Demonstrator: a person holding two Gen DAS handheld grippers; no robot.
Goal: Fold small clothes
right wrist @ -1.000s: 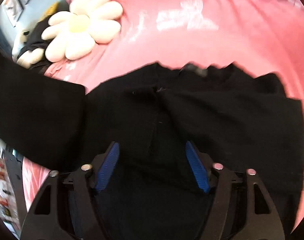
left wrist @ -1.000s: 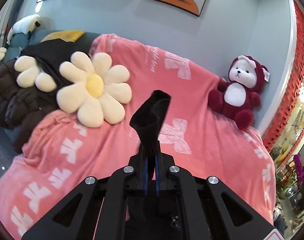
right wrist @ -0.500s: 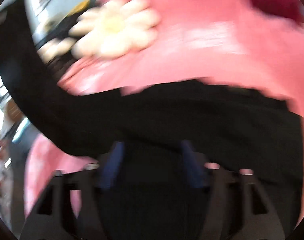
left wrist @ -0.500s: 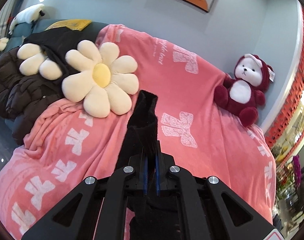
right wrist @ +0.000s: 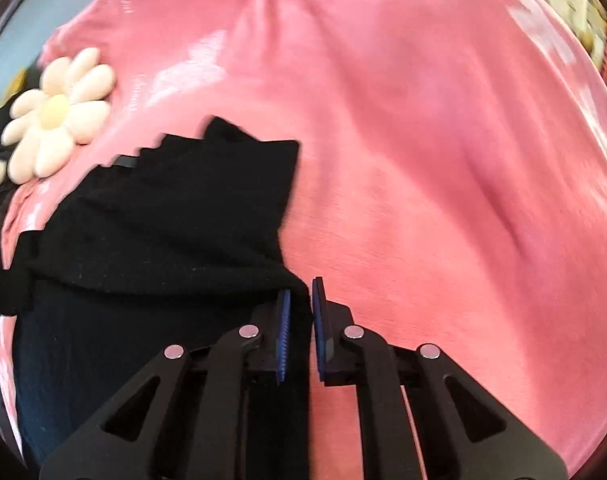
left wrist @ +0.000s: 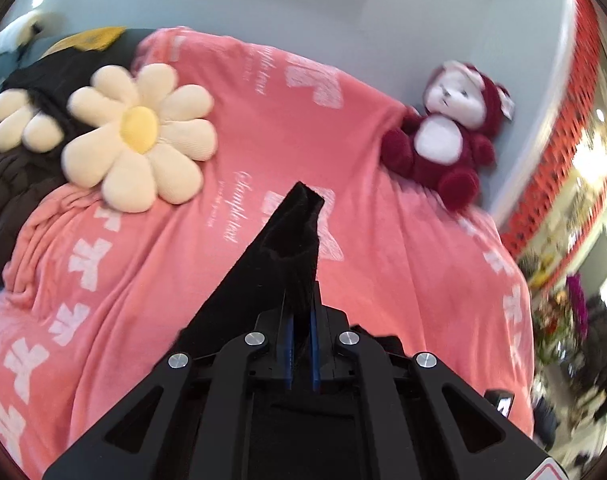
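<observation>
Left wrist: my left tool point(left wrist: 300, 344) is clamped on the black garment point(left wrist: 279, 256), a peak of cloth rising over the pink blanket point(left wrist: 383, 264), right of the daisy cushion point(left wrist: 137, 136). Right wrist: my right tool point(right wrist: 301, 320) is closing (cloth edge between the pads), the garment point(right wrist: 175, 216) spread right of that daisy cushion point(right wrist: 57, 116).

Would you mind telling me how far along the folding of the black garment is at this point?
Little looks done: the black garment lies bunched and uneven on the pink blanket, with no neat fold visible. In hand: the left gripper is shut on a strip of it, and the right gripper has its jaws closing on an edge. Left: laying it flat and making the folds.
</observation>
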